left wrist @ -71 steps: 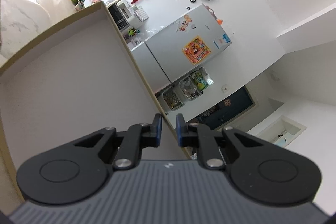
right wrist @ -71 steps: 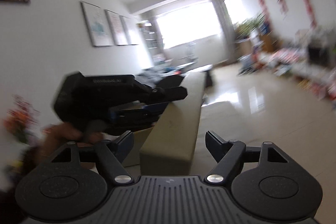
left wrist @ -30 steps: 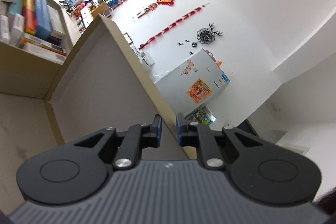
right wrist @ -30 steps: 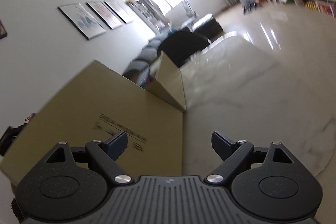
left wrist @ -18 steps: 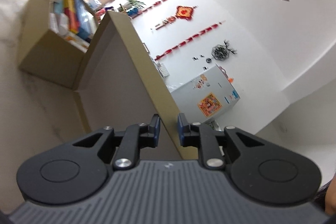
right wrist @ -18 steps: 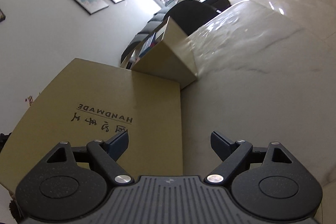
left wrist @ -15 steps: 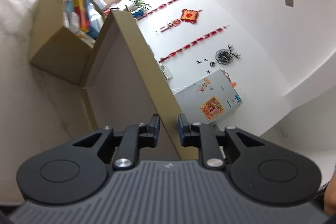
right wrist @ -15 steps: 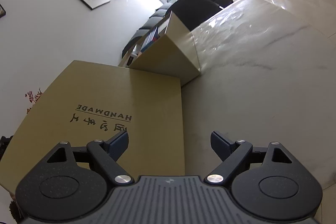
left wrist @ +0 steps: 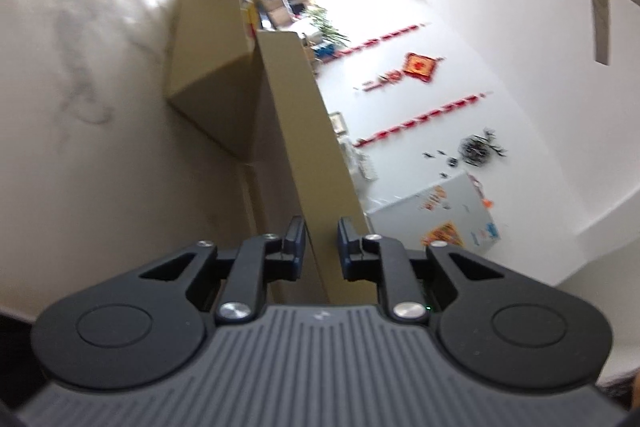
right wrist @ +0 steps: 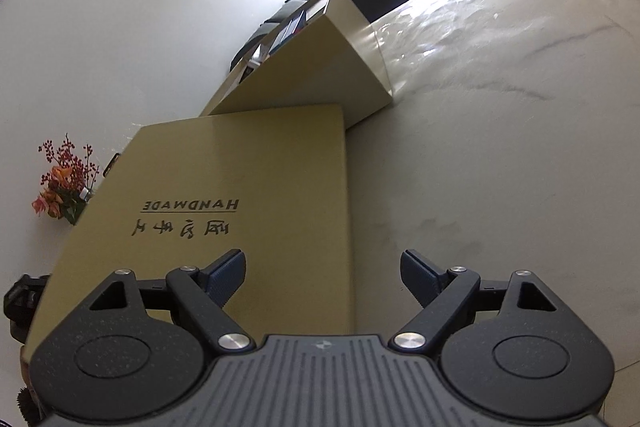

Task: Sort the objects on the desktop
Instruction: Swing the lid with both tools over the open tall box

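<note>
Swung lower since a moment ago, the left gripper (left wrist: 318, 245) pinches the kraft lid (right wrist: 240, 187) by its edge, tilting it on the marble table (right wrist: 500, 155), apparently to close the box (right wrist: 320, 67) just beyond. Right gripper (right wrist: 322, 275) hangs spread wide, empty; bare tabletop rightward.

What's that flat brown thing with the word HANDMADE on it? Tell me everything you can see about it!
It is a lid of tan cardboard, plain apart from the black word HANDMADE and some characters under it, which read upside down in the right view. It stands tilted beside the open box of books on the marble table. The left tool pinches its edge. The right tool is open, close to it, not gripping.
</note>
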`<state>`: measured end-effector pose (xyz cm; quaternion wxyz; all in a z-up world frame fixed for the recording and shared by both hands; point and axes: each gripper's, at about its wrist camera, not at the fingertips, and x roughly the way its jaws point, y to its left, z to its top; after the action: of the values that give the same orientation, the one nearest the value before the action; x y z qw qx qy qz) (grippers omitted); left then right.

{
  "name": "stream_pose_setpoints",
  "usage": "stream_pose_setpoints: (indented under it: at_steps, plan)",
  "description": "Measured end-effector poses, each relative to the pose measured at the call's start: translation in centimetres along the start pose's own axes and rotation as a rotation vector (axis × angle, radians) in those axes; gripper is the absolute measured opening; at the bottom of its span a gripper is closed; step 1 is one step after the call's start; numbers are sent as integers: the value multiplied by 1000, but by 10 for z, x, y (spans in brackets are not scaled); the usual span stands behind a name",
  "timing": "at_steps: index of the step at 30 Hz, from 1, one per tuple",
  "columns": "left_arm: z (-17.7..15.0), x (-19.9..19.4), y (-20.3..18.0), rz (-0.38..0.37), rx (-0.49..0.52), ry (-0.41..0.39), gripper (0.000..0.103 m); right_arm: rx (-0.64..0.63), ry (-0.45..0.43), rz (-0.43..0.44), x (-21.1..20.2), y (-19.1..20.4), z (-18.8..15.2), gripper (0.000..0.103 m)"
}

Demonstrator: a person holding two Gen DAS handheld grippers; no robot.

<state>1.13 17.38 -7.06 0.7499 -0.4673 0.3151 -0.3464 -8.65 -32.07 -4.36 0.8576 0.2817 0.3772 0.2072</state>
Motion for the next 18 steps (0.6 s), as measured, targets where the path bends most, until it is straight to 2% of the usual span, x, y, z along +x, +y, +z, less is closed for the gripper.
stream_pose_setpoints:
  at_steps: [12, 18]
  plan:
    - [9, 13, 23, 56, -60, 15, 14, -34, 37, -2, 8, 11, -3, 84]
    - [11, 15, 29, 211, 0, 1, 16, -32, 43, -10, 11, 10, -3, 84]
